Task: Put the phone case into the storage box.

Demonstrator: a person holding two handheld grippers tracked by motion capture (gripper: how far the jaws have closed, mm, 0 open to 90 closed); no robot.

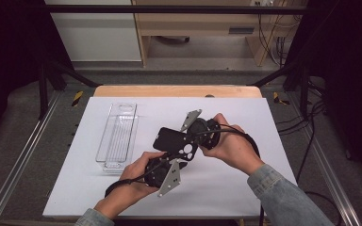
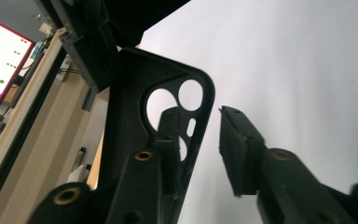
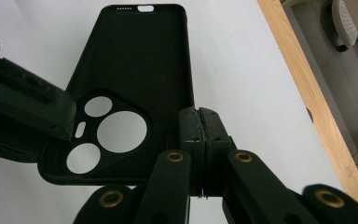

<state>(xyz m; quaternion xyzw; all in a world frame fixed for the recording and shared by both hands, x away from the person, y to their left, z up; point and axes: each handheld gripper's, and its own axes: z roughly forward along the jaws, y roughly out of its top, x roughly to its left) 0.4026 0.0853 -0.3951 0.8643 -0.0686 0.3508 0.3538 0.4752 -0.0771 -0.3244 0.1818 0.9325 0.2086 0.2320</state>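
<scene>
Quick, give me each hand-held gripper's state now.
Left hand-held gripper: open, one jaw inside the black phone case.
Right hand-held gripper: shut on the black phone case's edge.

Phone case (image 2: 135, 116) edge-cropped (lower part).

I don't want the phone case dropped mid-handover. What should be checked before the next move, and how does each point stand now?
1. Right gripper clamped on the edge of the phone case: ok.
2. Left gripper shut on the case: not ok, jaws apart, one finger behind the camera cutout.
3. Case lifted off the white table: ok.
4. Clear tray out of the way: ok.
5. Grip firmness: cannot tell.
</scene>
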